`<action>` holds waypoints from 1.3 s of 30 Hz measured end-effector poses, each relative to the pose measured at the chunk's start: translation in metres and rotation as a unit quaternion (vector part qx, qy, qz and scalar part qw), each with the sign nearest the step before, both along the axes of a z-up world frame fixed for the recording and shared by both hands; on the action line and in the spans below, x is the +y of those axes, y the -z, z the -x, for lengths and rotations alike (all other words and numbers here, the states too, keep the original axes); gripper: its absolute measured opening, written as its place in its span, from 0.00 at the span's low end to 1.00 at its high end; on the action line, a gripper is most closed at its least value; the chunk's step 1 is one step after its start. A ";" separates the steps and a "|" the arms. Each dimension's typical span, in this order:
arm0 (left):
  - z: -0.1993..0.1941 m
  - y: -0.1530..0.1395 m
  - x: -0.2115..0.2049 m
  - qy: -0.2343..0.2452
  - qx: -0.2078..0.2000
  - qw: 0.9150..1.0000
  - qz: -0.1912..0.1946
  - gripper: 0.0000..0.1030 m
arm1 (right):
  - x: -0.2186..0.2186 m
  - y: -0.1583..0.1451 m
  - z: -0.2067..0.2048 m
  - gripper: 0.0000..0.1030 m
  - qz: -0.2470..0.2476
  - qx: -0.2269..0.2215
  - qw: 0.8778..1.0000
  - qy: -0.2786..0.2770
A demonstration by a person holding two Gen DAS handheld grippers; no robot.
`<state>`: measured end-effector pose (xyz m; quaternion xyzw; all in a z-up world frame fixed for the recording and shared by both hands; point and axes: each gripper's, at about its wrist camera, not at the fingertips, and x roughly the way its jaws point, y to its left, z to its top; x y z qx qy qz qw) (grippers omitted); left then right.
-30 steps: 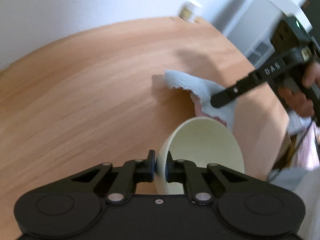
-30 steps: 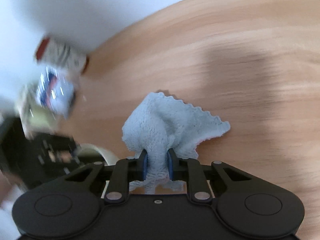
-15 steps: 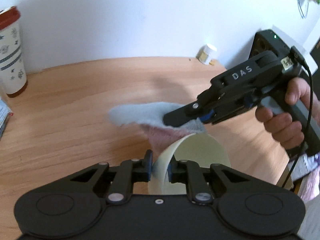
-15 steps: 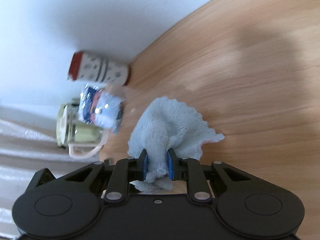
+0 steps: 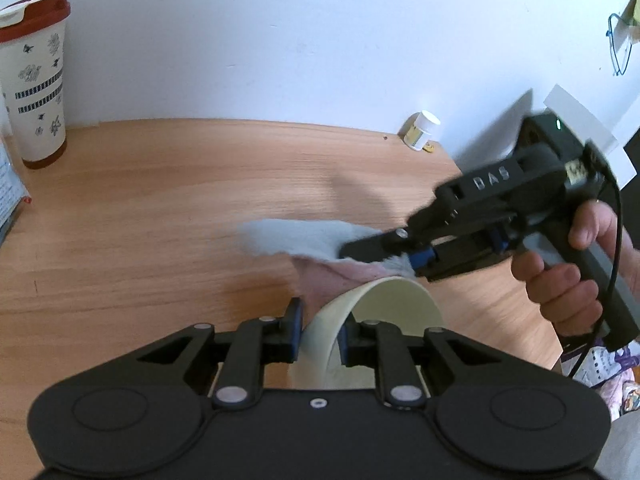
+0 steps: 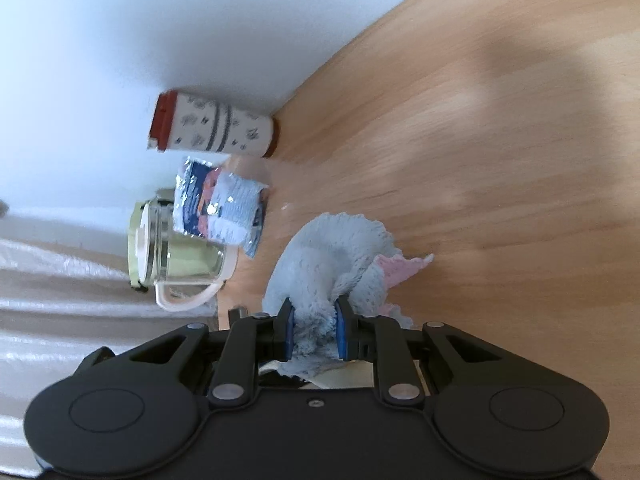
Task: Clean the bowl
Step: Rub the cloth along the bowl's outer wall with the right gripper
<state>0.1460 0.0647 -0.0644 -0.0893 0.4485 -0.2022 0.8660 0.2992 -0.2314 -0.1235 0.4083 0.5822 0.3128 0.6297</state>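
— What is seen on the counter (image 5: 168, 208)?
— The bowl (image 5: 384, 312) is held tilted above it, its rim clamped in the left claw (image 5: 320, 332).
— And the cloth (image 6: 320, 264)?
— It is gripped by the right claw (image 6: 314, 330), just beyond the bowl.

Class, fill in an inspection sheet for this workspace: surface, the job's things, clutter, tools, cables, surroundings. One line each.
Surface: wooden table, bare in the middle.
Job's things: cream bowl tipped on edge; blue and pink cloth bunched, hanging above the bowl.
Clutter: patterned tumbler with red lid; foil packet; glass jug; small white pot by the wall.
Tools: left tool has the bowl's rim between its pads; right tool shut on the cloth, held by a hand.
Cables: black cable running down from the right tool.
Surroundings: white wall; blue wire hook at upper right.
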 end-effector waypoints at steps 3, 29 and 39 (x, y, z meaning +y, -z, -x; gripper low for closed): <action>0.002 0.001 0.002 -0.011 0.005 1.000 0.005 0.16 | -0.017 0.012 0.012 0.21 -0.005 0.023 0.999 0.026; 0.013 0.006 -0.067 -0.024 0.006 0.999 -0.035 0.17 | -0.067 0.035 0.017 0.21 -0.043 0.063 0.997 0.029; 0.010 0.007 -0.065 -0.013 0.014 1.000 -0.009 0.17 | -0.038 0.006 0.002 0.21 -0.011 0.017 0.999 -0.029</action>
